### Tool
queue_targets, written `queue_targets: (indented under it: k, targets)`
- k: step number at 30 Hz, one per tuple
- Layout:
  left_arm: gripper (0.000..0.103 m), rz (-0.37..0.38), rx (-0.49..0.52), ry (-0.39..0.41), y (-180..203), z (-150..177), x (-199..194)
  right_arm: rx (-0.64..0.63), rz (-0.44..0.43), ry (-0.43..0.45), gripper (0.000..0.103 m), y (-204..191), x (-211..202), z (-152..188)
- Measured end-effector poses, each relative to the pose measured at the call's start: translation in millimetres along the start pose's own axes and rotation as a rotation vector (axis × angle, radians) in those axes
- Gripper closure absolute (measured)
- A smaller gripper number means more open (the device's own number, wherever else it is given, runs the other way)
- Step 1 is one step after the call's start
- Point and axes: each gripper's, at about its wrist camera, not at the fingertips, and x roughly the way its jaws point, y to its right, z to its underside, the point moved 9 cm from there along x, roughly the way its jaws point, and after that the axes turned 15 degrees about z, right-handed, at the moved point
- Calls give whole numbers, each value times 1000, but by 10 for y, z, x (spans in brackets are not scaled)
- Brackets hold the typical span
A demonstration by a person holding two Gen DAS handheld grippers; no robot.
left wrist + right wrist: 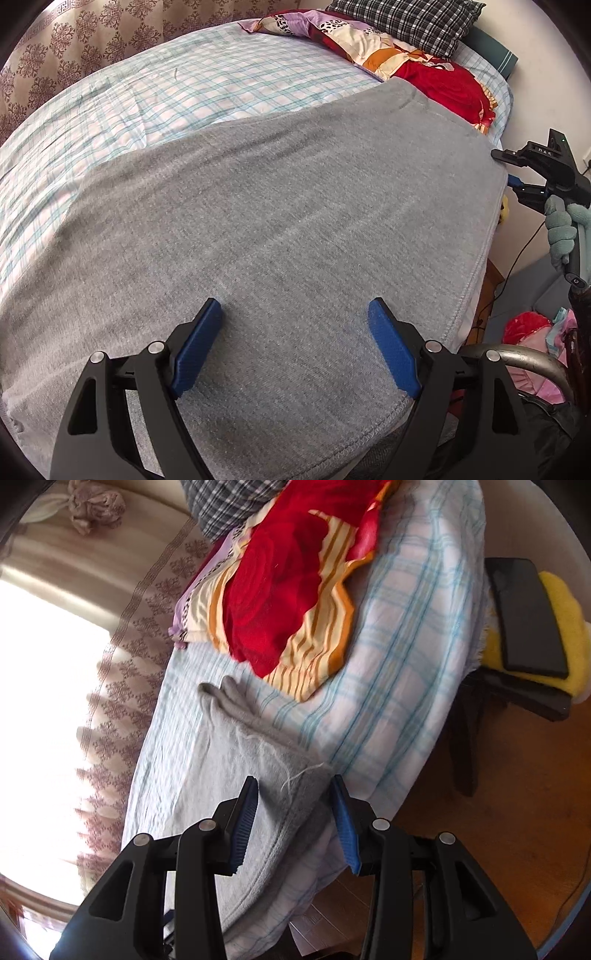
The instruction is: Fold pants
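Grey pants (280, 221) lay flat on bed (184, 96). Left gripper (295, 343) hovered wide open; right gripper (293, 812) straddled the corner, ungripped. Risk: closing might catch the sheet too.

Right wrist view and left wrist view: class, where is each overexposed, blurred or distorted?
Right wrist view: the window is blown out to white, the checked sheet slightly smeared. Left wrist view: evenly lit, sharp grey pants, fisheye bending the bed's edges.

Grey pants (280, 221), blue-checked sheet (184, 92)
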Motion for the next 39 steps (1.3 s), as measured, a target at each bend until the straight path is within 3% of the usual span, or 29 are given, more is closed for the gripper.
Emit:
queue_targets:
  k: [5,12,17,22,28,33,39]
  targets:
    - [20,0,0,0,-2,0,-2,-12,6,-6,61,-77,-1,46]
    - [20,1,1,1,2,-8,-8,-139,99,96,79,-312,-186,17]
    - [20,9,1,20,9,-79,-76,-276,107,197,81,-725,-430,24]
    - [20,33,-50,81,-101,-217,-242,-420,62,253,82,-1272,-610,170]
    - [20,41,-121,156,-359,-328,-463,-602,17,275,82,-1912,-681,594]
    - [20,32,-178,199,-610,-296,-604,-769,-8,266,82,-2380,-620,1147]
    - [20,29,-245,230,-879,-193,-702,-964,-54,173,82,-2717,-354,2020]
